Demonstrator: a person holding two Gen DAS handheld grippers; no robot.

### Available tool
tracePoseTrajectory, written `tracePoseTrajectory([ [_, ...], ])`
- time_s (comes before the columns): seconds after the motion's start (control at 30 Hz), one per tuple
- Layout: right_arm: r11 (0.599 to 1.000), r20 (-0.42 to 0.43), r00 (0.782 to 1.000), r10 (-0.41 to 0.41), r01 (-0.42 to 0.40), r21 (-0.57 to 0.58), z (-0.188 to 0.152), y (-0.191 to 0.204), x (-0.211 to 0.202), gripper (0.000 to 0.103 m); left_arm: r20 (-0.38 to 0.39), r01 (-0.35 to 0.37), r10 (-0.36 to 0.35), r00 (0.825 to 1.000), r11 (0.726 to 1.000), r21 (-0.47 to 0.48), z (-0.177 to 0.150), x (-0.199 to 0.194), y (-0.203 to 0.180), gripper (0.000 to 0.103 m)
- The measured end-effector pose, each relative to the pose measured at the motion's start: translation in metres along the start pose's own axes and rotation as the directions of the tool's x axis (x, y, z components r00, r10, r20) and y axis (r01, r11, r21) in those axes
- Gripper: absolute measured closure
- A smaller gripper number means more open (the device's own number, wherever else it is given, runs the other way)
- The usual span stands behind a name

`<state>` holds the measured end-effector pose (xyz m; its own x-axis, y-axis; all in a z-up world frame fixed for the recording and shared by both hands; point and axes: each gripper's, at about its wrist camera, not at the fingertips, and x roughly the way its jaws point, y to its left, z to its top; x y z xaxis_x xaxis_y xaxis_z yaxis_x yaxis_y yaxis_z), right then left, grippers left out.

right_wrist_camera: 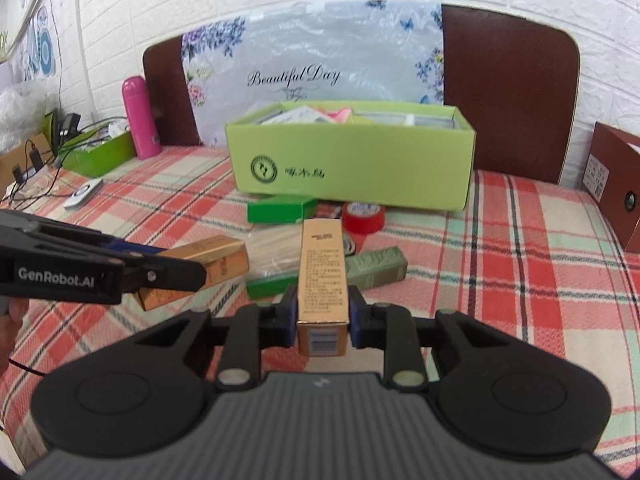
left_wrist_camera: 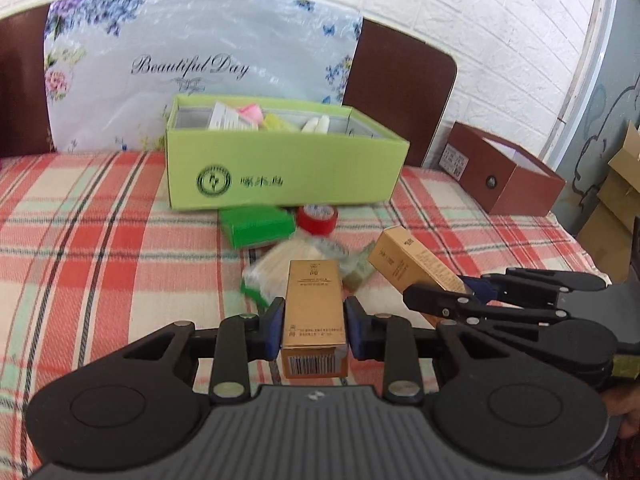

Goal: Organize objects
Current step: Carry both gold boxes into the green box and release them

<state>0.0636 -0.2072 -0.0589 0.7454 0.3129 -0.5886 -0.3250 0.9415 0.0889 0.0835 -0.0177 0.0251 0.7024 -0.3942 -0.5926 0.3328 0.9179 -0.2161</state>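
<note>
While both grippers are hovering over plaid cloth [left_wrist_camera: 100, 240], left gripper [left_wrist_camera: 314, 322] is pinching gold carton [left_wrist_camera: 314, 308], right gripper [right_wrist_camera: 323, 312] pinching second gold carton [right_wrist_camera: 322, 272]; dark green box [right_wrist_camera: 282, 209], red tape roll [right_wrist_camera: 363, 217], olive carton [right_wrist_camera: 376, 267] lying between them and lime box [right_wrist_camera: 352, 172] holding papers, pink item.

We saw the open box [right_wrist_camera: 352, 168] behind the tape [right_wrist_camera: 363, 218] and a flat pack [right_wrist_camera: 280, 209]; the flask [right_wrist_camera: 141, 117] stood far to its left.
</note>
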Motion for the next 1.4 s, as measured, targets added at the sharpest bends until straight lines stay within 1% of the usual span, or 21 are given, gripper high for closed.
tracePoseTrajectory([
  [0.1, 1.000, 0.037, 0.999, -0.010, 0.010, 0.010, 0.010, -0.005, -0.003, 0.079, 0.034, 0.015, -0.016, 0.999, 1.000, 0.011, 0.015, -0.002, -0.003, 0.070],
  [0.27, 0.999, 0.096, 0.995, -0.027, 0.024, 0.028, 0.028, -0.015, -0.005, 0.079, 0.101, 0.009, -0.012, 0.995, 1.000, 0.025, 0.042, 0.000, -0.008, 0.070],
  [0.5, 0.997, 0.155, 0.986, -0.058, 0.050, 0.053, 0.058, -0.031, 0.006, 0.079, 0.162, 0.001, -0.002, 0.987, 1.000, 0.003, 0.089, 0.021, -0.008, 0.070],
  [0.67, 0.992, 0.179, 0.980, -0.090, 0.073, 0.100, 0.089, -0.053, 0.030, 0.079, 0.189, -0.026, 0.029, 0.982, 1.000, -0.014, 0.127, 0.045, -0.011, 0.070],
  [0.8, 0.986, 0.175, 0.978, -0.109, 0.084, 0.146, 0.113, -0.070, 0.060, 0.079, 0.189, -0.044, 0.050, 0.981, 0.998, -0.037, 0.149, 0.068, -0.010, 0.070],
  [0.87, 0.984, 0.183, 0.977, -0.106, 0.077, 0.161, 0.123, -0.074, 0.072, 0.079, 0.188, -0.053, 0.062, 0.980, 0.997, -0.055, 0.158, 0.080, -0.006, 0.070],
  [0.97, 0.981, 0.208, 0.969, -0.133, 0.099, 0.166, 0.133, -0.076, 0.092, 0.079, 0.199, -0.022, 0.043, 0.979, 0.994, -0.106, 0.166, 0.102, 0.009, 0.071],
  [1.0, 0.980, 0.217, 0.966, -0.143, 0.108, 0.169, 0.135, -0.077, 0.100, 0.077, 0.214, -0.008, 0.032, 0.976, 0.994, -0.111, 0.165, 0.110, 0.013, 0.069],
  [1.03, 0.979, 0.223, 0.962, -0.155, 0.118, 0.168, 0.136, -0.078, 0.109, 0.069, 0.201, -0.008, 0.029, 0.979, 0.995, -0.103, 0.163, 0.118, 0.017, 0.053],
  [1.07, 0.978, 0.207, 0.964, -0.164, 0.132, 0.161, 0.136, -0.078, 0.117, 0.038, 0.162, -0.033, 0.048, 0.986, 0.995, -0.091, 0.160, 0.124, 0.020, 0.039],
  [1.1, 0.973, 0.181, 0.965, -0.189, 0.160, 0.165, 0.133, -0.079, 0.123, 0.024, 0.142, -0.066, 0.077, 0.987, 0.994, -0.085, 0.156, 0.127, 0.023, 0.038],
  [1.13, 0.969, 0.179, 0.962, -0.208, 0.178, 0.169, 0.127, -0.078, 0.125, 0.024, 0.140, -0.095, 0.105, 0.985, 0.992, -0.078, 0.149, 0.126, 0.027, 0.038],
  [1.2, 0.972, 0.200, 0.958, -0.203, 0.173, 0.159, 0.113, -0.077, 0.121, 0.024, 0.154, -0.126, 0.136, 0.979, 0.989, -0.076, 0.136, 0.118, 0.034, 0.037],
  [1.23, 0.971, 0.214, 0.953, -0.214, 0.184, 0.154, 0.105, -0.076, 0.117, 0.022, 0.155, -0.136, 0.146, 0.977, 0.988, -0.073, 0.132, 0.114, 0.036, 0.034],
  [1.3, 0.967, 0.238, 0.942, -0.236, 0.203, 0.152, 0.093, -0.072, 0.110, 0.010, 0.151, -0.153, 0.162, 0.975, 0.986, -0.071, 0.126, 0.108, 0.039, 0.033],
  [1.33, 0.966, 0.239, 0.941, -0.241, 0.209, 0.152, 0.089, -0.071, 0.107, 0.008, 0.144, -0.159, 0.167, 0.975, 0.985, -0.067, 0.125, 0.106, 0.039, 0.033],
  [1.4, 0.969, 0.225, 0.947, -0.228, 0.197, 0.151, 0.087, -0.069, 0.102, 0.007, 0.126, -0.174, 0.181, 0.975, 0.983, -0.063, 0.124, 0.099, 0.037, 0.033],
])
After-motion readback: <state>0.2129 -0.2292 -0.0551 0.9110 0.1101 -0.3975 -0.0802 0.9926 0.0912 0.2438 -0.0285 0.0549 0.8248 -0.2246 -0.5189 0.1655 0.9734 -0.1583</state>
